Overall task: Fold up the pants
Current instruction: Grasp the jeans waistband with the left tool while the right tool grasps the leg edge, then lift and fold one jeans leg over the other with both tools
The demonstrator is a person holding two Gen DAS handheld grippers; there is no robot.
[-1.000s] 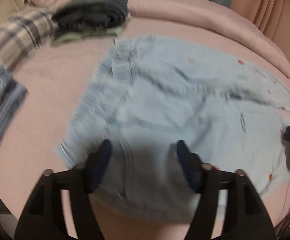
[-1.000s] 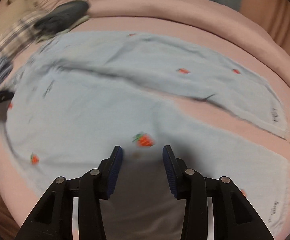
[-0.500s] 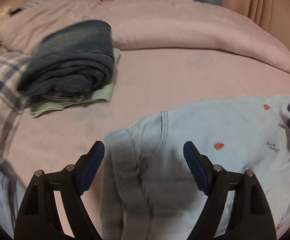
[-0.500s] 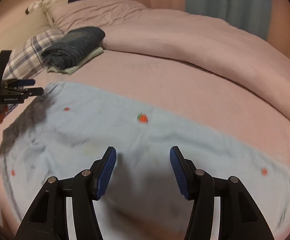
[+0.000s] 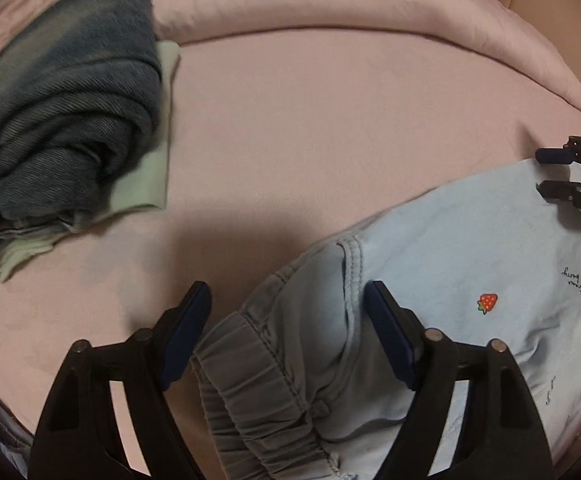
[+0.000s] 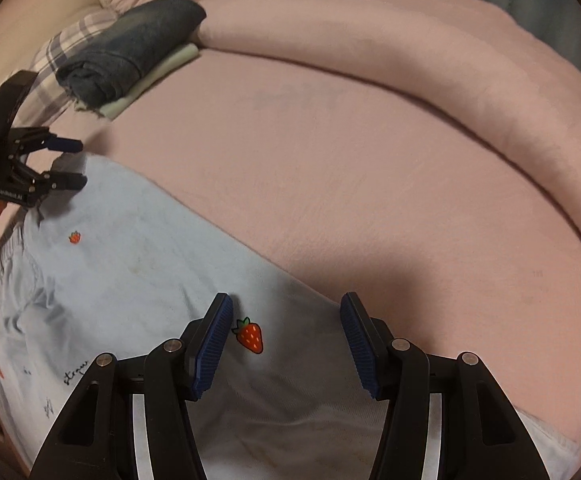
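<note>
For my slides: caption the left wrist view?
Open left hand-held gripper above light blue pants' waistband on a pink bed.

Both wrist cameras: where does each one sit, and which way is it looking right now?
Left wrist: on the left hand-held gripper, looking steeply down at the pants waistband end; its own open fingers show, the right hand-held gripper at the edge.
Right wrist: on the right one, above a pant leg; its own open fingers show.
Shared: pants, pink bedding, folded dark jeans, each other's gripper.
</note>
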